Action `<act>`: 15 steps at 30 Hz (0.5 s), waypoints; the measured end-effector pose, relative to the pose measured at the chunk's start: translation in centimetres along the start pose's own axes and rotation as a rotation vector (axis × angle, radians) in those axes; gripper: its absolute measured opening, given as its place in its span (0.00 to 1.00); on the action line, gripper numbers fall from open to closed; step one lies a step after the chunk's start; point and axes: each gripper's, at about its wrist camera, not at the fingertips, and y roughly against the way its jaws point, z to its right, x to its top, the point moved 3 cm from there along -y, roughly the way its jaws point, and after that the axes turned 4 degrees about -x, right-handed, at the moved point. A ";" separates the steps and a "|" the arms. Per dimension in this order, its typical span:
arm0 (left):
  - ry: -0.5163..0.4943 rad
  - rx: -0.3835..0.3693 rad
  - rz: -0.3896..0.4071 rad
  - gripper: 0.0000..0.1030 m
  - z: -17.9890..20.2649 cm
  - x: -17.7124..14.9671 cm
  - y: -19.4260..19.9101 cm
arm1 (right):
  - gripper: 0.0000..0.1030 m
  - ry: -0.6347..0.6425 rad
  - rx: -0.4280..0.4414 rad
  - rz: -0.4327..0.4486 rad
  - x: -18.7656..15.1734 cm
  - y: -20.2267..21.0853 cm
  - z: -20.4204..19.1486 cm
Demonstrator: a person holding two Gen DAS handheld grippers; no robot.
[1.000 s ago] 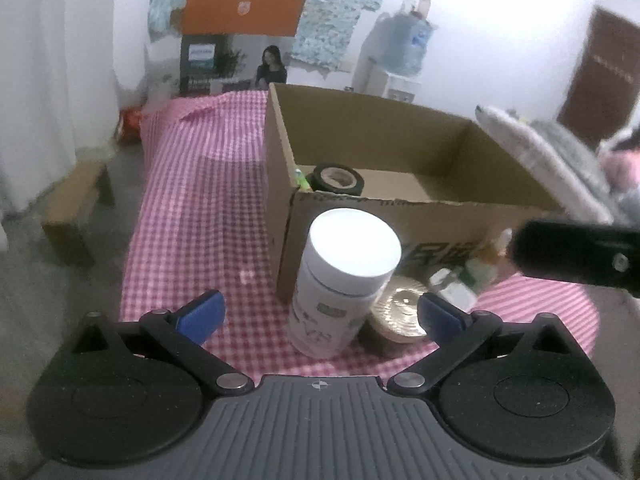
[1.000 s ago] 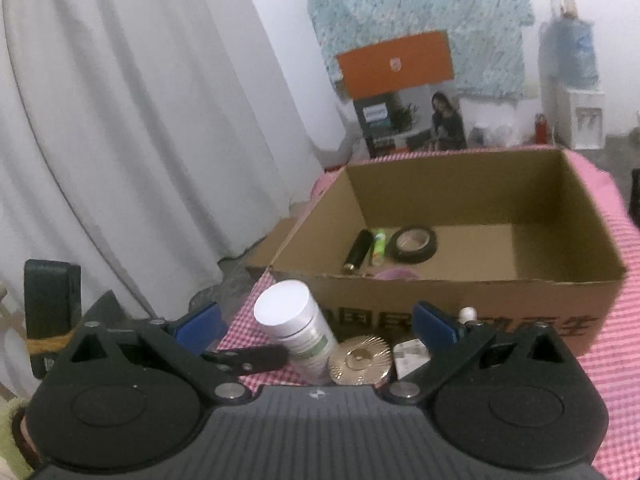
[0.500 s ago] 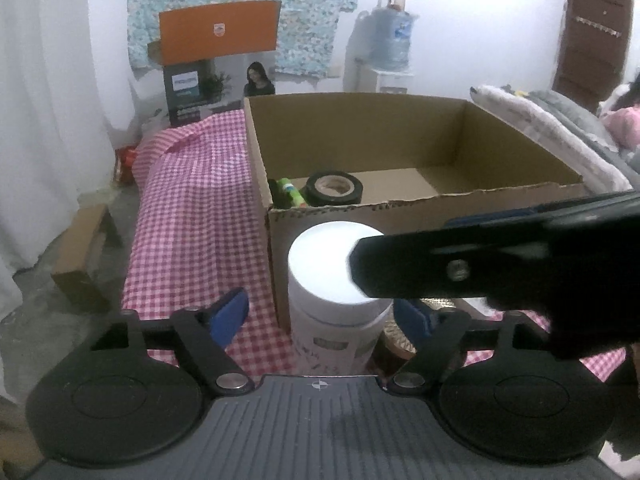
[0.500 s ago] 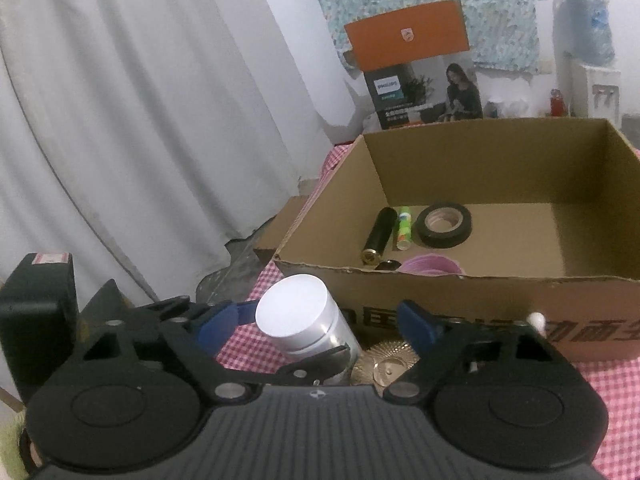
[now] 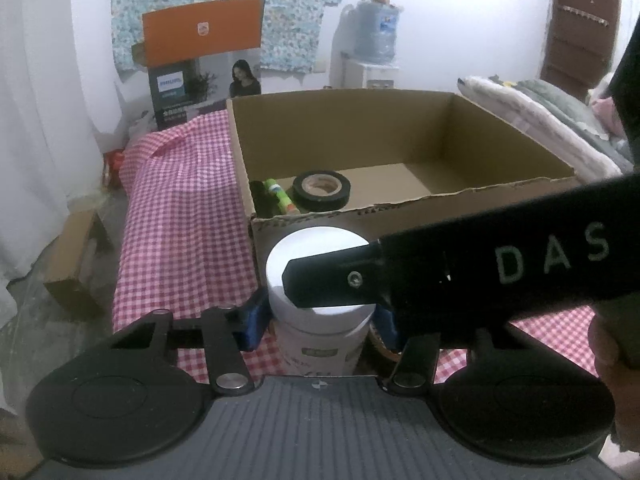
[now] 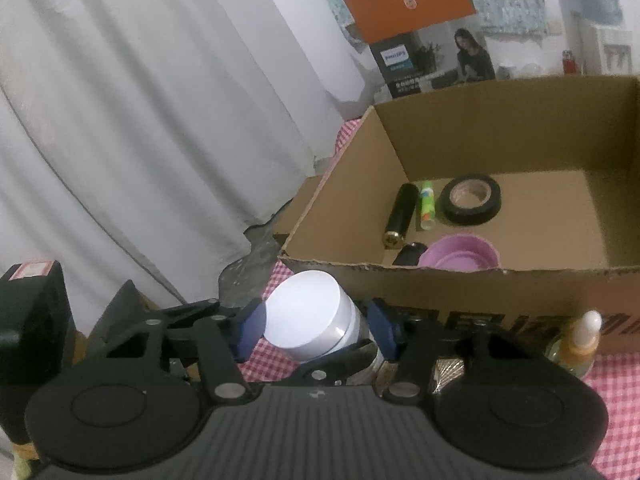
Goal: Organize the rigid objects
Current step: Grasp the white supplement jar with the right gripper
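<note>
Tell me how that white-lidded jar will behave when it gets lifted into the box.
The white-lidded jar looks like rigid plastic, so it should hold its shape under the blue pads of the right tool. Its smooth round wall may slip or twist. It already leans in the right view; once laid down it would probably roll.

Both views: dim, flat indoor light, cool cast, no hard shadows. Strong fisheye bending at edges; black vignette in corners. Left view: wall (image 5: 460,32) at upper right blown out to near white; box (image 5: 400,216) interior shaded, darkest at its left wall. Black bar across right of frame close to lens, soft-edged. Right view: curtain (image 6: 160,120) at left evenly lit, folds low contrast. White lid (image 6: 306,320) bright, slightly smeared. Fine noise, background text unreadable.
</note>
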 end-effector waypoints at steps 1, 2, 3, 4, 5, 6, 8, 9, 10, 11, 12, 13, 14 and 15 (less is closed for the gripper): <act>0.000 0.002 -0.002 0.53 0.0 0.0 0.0 | 0.53 -0.011 0.008 -0.004 0.0 -0.1 0.1; 0.001 0.004 -0.003 0.53 0.1 0.1 0.1 | 0.52 -0.018 0.013 -0.006 0.0 -0.1 0.2; 0.003 0.005 -0.006 0.52 0.1 0.2 0.1 | 0.51 -0.020 0.013 -0.005 0.1 -0.1 0.1; 0.005 0.006 -0.007 0.52 0.1 0.2 0.1 | 0.51 -0.023 0.014 -0.006 0.1 -0.1 0.1; 0.007 0.008 -0.008 0.52 0.0 0.2 0.2 | 0.50 -0.024 0.014 -0.007 0.1 -0.1 0.1; 0.008 0.010 -0.009 0.52 0.0 0.2 0.3 | 0.48 -0.024 0.015 -0.007 0.2 0.0 0.0; 0.011 0.012 -0.007 0.52 0.0 0.2 0.5 | 0.47 -0.026 0.016 -0.007 0.2 0.0 0.0; 0.011 0.014 -0.006 0.52 -0.1 0.2 0.5 | 0.47 -0.028 0.017 -0.007 0.2 -0.1 -0.2; 0.012 0.019 -0.005 0.52 -0.1 0.2 0.6 | 0.47 -0.029 0.019 -0.007 0.3 -0.1 -0.2; 0.012 0.022 -0.004 0.52 0.0 0.2 0.7 | 0.47 -0.029 0.020 -0.008 0.3 0.0 -0.3; 0.013 0.024 -0.002 0.52 0.0 0.2 0.9 | 0.47 -0.028 0.020 -0.007 0.3 0.0 -0.4; 0.013 0.026 -0.001 0.52 0.0 0.2 1.0 | 0.47 -0.026 0.021 -0.006 0.3 0.0 -0.5; 0.013 0.027 0.001 0.52 0.1 0.2 1.1 | 0.47 -0.024 0.021 -0.006 0.3 0.1 -0.5; 0.013 0.029 0.002 0.52 0.1 0.3 1.2 | 0.47 -0.023 0.022 -0.006 0.3 0.1 -0.6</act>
